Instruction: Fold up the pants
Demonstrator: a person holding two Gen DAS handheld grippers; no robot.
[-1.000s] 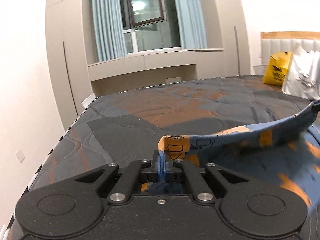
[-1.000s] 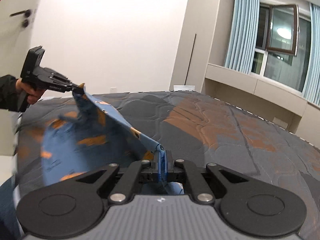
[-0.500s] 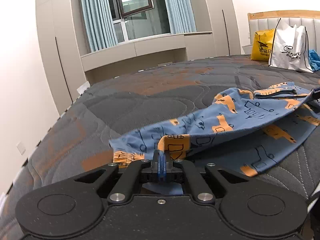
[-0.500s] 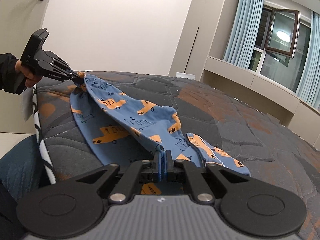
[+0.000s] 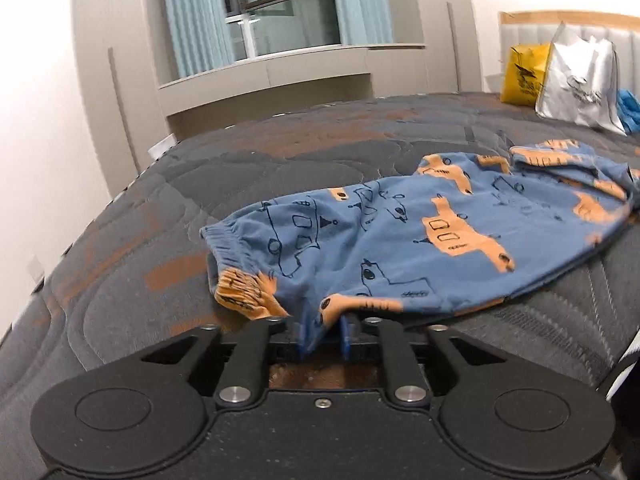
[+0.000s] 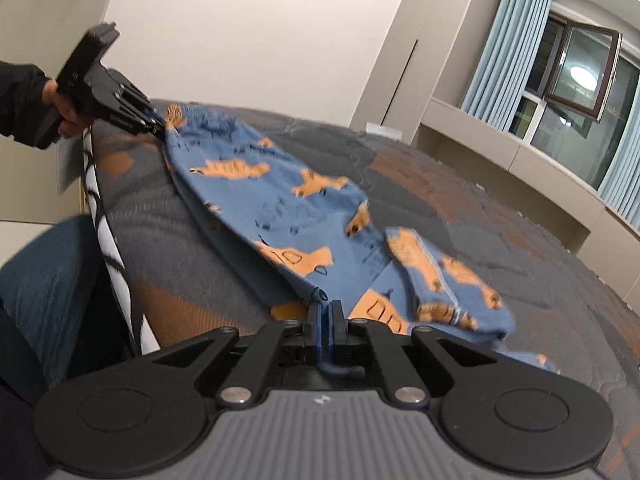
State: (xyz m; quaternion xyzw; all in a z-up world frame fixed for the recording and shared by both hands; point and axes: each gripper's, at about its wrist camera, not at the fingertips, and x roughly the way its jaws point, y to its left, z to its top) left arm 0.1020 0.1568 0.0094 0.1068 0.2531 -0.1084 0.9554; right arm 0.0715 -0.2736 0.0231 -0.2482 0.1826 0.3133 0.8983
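My left gripper [image 5: 323,334] has spread jaws around the pants [image 5: 420,236] hem. My right gripper [image 6: 325,330] pinches the hem, lower centre.

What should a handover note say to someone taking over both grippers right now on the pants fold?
Left gripper: fingers parted, with the waistband edge of the pants still lying between them; it has just let go.
Right gripper: still shut on the pants hem at the near side of the mattress.
Pants: laid out on the mattress, mostly flat, one leg end doubled over near the right gripper. A second ago they hung in the air between both grippers.
Done: the pants are spread out on the bed.
Left: release the right grip, smooth the fabric, then make the folds.
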